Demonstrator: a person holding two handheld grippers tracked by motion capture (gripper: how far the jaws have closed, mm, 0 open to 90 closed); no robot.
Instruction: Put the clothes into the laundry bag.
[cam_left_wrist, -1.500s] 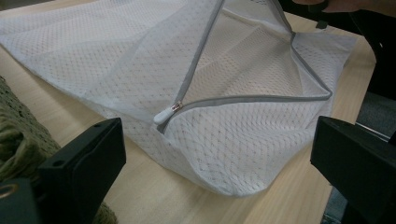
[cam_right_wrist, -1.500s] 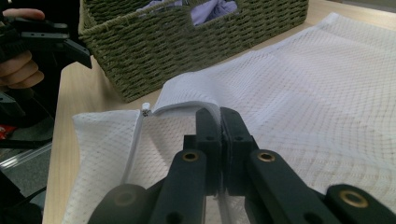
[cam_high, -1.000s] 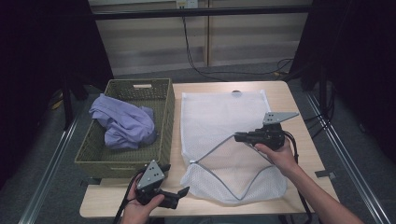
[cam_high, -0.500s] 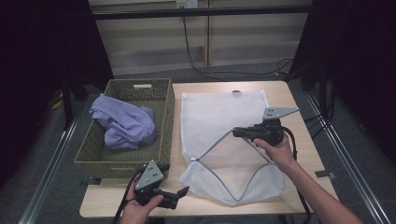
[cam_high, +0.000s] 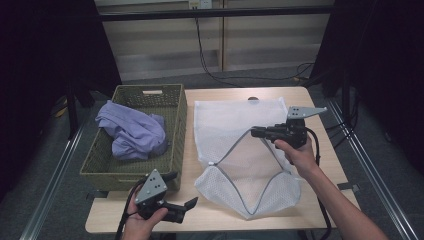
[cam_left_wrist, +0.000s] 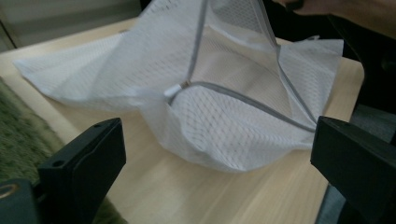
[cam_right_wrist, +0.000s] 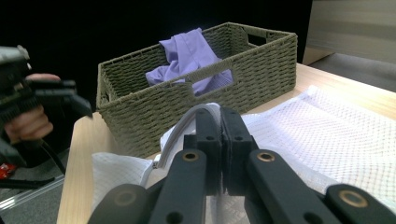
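A white mesh laundry bag (cam_high: 235, 125) lies on the wooden table (cam_high: 330, 165), its grey-zippered mouth gaping toward the front. My right gripper (cam_high: 254, 132) is shut on the bag's upper zipper edge (cam_right_wrist: 180, 130) and holds that edge lifted off the table. My left gripper (cam_high: 192, 204) hovers at the table's front left corner with its jaws wide open and nothing between them. In the left gripper view the open mouth of the bag (cam_left_wrist: 224, 121) lies just ahead of the left gripper (cam_left_wrist: 219, 154).
A green woven basket (cam_high: 180, 125) stands left of the bag with a crumpled purple garment (cam_high: 132, 132) inside. The right gripper view shows the basket (cam_right_wrist: 187, 107), the garment (cam_right_wrist: 189, 56) and the left gripper (cam_right_wrist: 56, 93) beyond. Black cables trail behind the table.
My right gripper has crept slightly up and away with the bag's edge, widening the mouth a little. The left gripper has stayed where it was.
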